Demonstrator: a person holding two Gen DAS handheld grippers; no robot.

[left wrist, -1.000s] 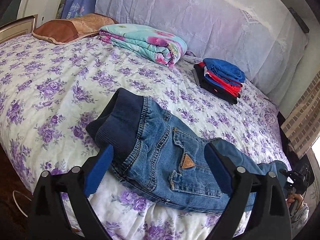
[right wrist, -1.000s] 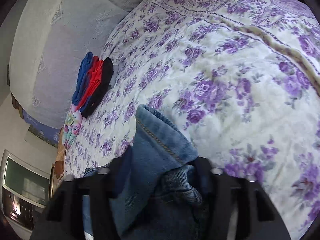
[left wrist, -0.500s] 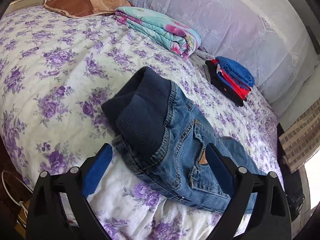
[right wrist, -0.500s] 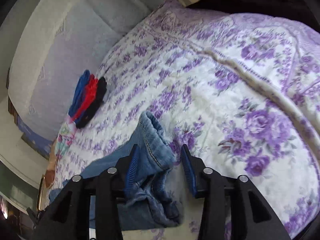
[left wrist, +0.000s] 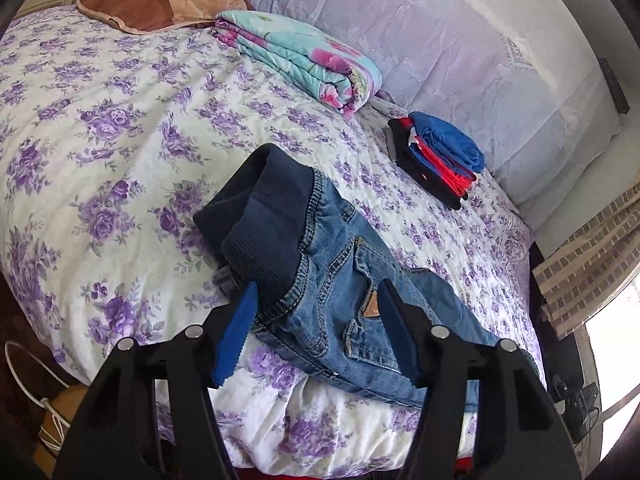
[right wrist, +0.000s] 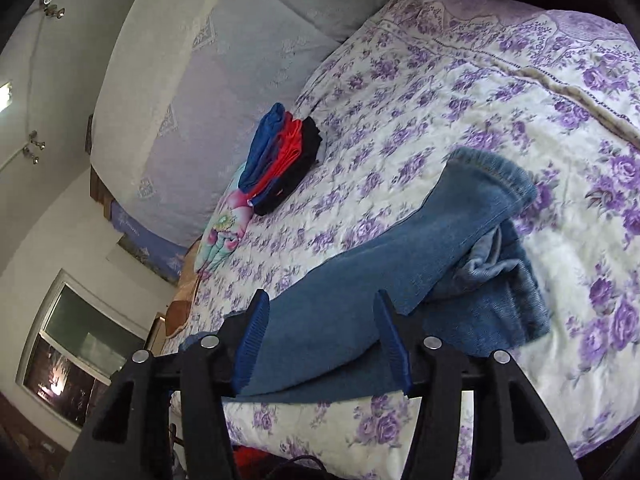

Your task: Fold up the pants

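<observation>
1. Pants point(left wrist: 320, 280): small denim pair with a dark ribbed waistband point(left wrist: 260, 216), lying on the floral bedspread point(left wrist: 100, 120) near the front edge of the bed. Lower centre of the left wrist frame, centre to lower right of the right wrist frame point(right wrist: 400, 280).
2. Long axis: in the left view it runs from the waistband at centre frame down to the lower right, where the legs go. In the right view the bunched leg cuffs point(right wrist: 496, 184) sit right of centre, with the leg running back to lower left.
3. My left gripper point(left wrist: 316, 332) is over the waist end, jaws wide apart with nothing between them; the waistband lies just ahead and slightly left of the gap.
4. My right gripper point(right wrist: 320, 340) is over the leg, jaws also wide and gripping nothing; the denim passes under the gap. I can't tell whether the pads touch the cloth.
5. Judgement: left is nearer the waist, right nearer the cuffs. The legs look rumpled, so I'd flatten them before folding along the long axis.
6. Outward: stack of folded clothes point(left wrist: 440, 160) upper right, folded floral blanket point(left wrist: 304, 64) top centre, brown pillow point(left wrist: 152, 8) upper left. All well apart from the pants.
</observation>
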